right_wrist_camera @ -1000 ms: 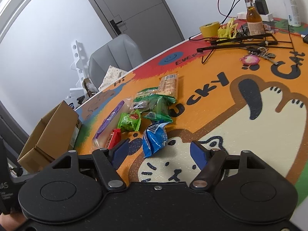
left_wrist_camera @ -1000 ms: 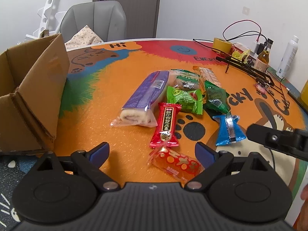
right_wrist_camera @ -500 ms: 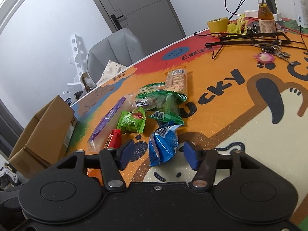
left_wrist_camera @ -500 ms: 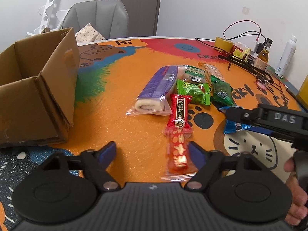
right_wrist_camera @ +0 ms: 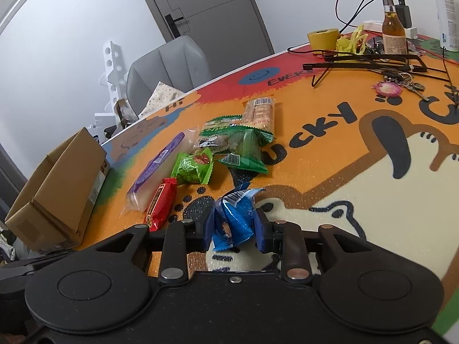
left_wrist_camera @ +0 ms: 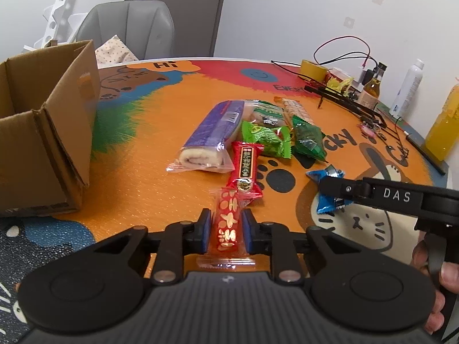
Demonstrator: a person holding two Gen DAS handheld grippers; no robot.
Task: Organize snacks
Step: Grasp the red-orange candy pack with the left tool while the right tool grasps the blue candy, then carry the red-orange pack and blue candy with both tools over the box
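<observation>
My left gripper (left_wrist_camera: pixel 226 229) is shut on a small red-orange candy packet (left_wrist_camera: pixel 228 225), pads pressing both its sides. In the right wrist view, my right gripper (right_wrist_camera: pixel 233 228) is shut on a crumpled blue snack bag (right_wrist_camera: pixel 235 219); the same blue snack bag (left_wrist_camera: pixel 325 176) shows under the right gripper's finger in the left view. Beyond lie a red bar (left_wrist_camera: pixel 246 169), a purple-wrapped roll cake (left_wrist_camera: pixel 213 137), two green packets (left_wrist_camera: pixel 265 137) (left_wrist_camera: pixel 307 137) and a biscuit pack (left_wrist_camera: pixel 295 109). An open cardboard box (left_wrist_camera: pixel 43 132) stands at the left, also seen as the cardboard box (right_wrist_camera: pixel 57 183) from the right.
The table wears a colourful cartoon mat (left_wrist_camera: pixel 149 172). At the far right are a yellow tape roll (left_wrist_camera: pixel 312 68), black wire stand (left_wrist_camera: pixel 350 103), keys (right_wrist_camera: pixel 401 83), brown bottle (right_wrist_camera: pixel 393 28), white spray bottle (left_wrist_camera: pixel 407 89) and a yellow drink bottle (left_wrist_camera: pixel 444 123). A grey chair (left_wrist_camera: pixel 129 28) stands behind.
Both grippers went from wide open to shut: the left closed on the red-orange candy packet, the right on the blue bag. The right gripper now reaches further into the left view.
</observation>
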